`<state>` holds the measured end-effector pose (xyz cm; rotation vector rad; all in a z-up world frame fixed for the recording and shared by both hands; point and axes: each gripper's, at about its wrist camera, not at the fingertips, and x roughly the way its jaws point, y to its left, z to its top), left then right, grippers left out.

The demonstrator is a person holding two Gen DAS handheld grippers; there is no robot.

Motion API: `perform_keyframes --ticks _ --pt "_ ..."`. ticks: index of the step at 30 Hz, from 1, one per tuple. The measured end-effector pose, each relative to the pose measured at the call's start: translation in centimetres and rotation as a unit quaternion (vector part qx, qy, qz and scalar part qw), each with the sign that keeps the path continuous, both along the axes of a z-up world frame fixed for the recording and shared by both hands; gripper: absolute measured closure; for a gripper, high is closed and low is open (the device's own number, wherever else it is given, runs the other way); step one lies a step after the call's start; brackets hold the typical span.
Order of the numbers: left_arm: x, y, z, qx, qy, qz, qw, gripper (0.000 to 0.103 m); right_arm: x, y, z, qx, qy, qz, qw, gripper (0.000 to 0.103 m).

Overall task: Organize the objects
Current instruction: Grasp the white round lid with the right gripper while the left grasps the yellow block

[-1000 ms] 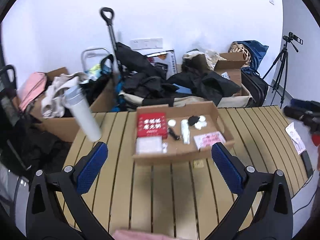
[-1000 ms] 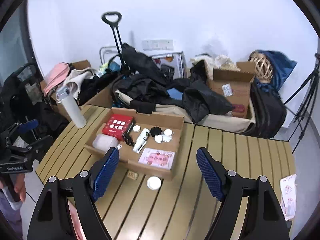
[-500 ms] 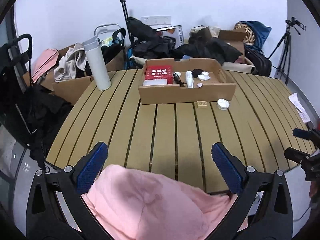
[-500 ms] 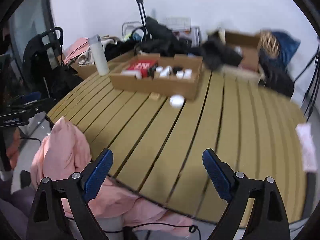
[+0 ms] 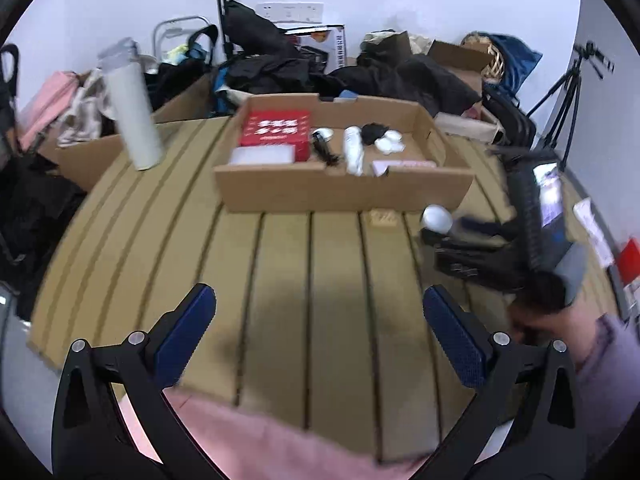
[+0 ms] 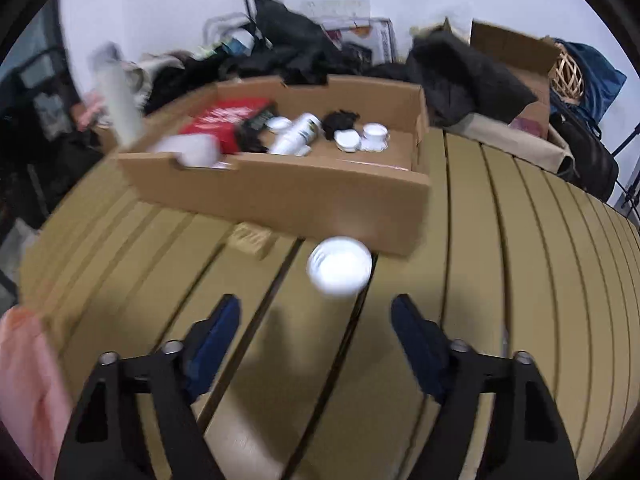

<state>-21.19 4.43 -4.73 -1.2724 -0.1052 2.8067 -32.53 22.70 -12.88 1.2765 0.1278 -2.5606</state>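
A shallow cardboard box (image 5: 344, 190) (image 6: 280, 196) sits on the slatted wooden table and holds a red packet (image 5: 278, 132), a white tube (image 5: 353, 150), small white jars (image 6: 362, 136) and a black item. A round white lid (image 6: 339, 266) (image 5: 437, 217) and a small tan block (image 6: 252, 236) (image 5: 383, 218) lie on the table in front of the box. My right gripper (image 6: 316, 328) is open and empty, just short of the white lid; it also shows in the left wrist view (image 5: 480, 240). My left gripper (image 5: 320, 316) is open and empty over the near table.
A white bottle (image 5: 132, 108) stands left of the box. Pink cloth (image 5: 280, 440) lies at the table's near edge. Behind the table are bags, dark clothes and cardboard boxes (image 6: 512, 64). A tripod (image 5: 568, 92) stands at the far right.
Both grippers have moved forward over the table toward the box. The right gripper has come close to the white lid. Both stay open.
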Motion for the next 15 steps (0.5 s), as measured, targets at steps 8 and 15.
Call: perform_keyframes --ticks 8,15 --pt "-10.8 4.3 -5.6 0.005 -0.053 -0.026 0.9983 0.021 2.7 3.9 0.6 -0.046 -0.007 -0.021 0.999 0.060" --pt "-13.4 7.3 -9.2 -0.031 -0.087 -0.050 0.9945 0.067 9.4 9.0 3.1 -0.077 -0.004 -0.063 0.995 0.060"
